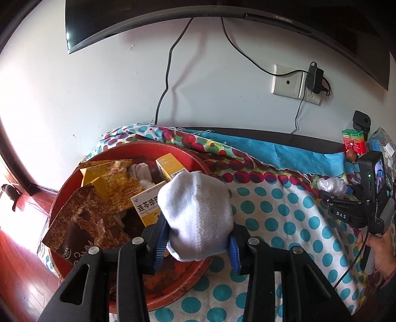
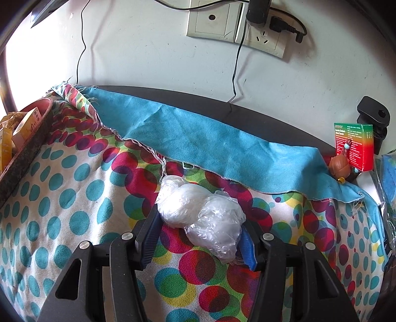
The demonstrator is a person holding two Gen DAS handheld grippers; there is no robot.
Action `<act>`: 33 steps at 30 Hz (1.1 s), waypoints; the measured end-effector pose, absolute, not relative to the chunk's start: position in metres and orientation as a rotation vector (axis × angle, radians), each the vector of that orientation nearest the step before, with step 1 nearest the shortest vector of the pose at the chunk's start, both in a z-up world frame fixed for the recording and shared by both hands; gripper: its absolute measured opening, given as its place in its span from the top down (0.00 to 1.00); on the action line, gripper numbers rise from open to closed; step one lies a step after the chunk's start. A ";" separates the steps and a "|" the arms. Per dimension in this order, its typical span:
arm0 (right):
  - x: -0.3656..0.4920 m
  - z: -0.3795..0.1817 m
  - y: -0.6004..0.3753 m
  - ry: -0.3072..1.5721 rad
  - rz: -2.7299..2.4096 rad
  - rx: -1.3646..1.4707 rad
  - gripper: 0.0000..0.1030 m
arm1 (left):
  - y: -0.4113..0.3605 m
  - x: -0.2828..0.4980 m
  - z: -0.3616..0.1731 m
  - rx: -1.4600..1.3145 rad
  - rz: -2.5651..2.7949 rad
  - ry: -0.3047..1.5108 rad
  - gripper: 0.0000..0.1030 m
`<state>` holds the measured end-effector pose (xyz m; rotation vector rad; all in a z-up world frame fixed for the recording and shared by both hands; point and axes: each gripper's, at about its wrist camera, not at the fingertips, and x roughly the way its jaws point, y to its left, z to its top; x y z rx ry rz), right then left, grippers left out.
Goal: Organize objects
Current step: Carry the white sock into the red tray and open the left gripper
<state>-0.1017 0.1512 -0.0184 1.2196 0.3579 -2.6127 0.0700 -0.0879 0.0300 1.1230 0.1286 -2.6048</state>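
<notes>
My left gripper is shut on a white sock and holds it over the right edge of a red basin. The basin holds yellow boxes, a brown packet and a white cloth. My right gripper has its jaws around a crumpled clear plastic bag that lies on the dotted cloth; the right pad touches it and a small gap shows on the left. The right gripper also shows in the left wrist view at the far right.
A blue cloth lies folded along the back of the table. A green and red box and a small brown figure stand at the back right. The wall behind carries sockets, cables and a monitor. The basin's rim is at the left.
</notes>
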 end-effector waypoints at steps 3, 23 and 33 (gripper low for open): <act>-0.102 -0.018 0.150 0.369 -2.616 1.217 0.48 | -0.097 0.074 0.031 1.120 -2.596 0.168 0.60; -0.101 -0.019 0.150 0.368 -2.616 1.218 0.48 | -0.184 0.098 0.023 1.108 -2.422 0.346 0.60; -0.101 -0.020 0.149 0.376 -2.618 1.215 0.48 | -0.177 0.089 0.007 1.165 -2.424 0.305 0.60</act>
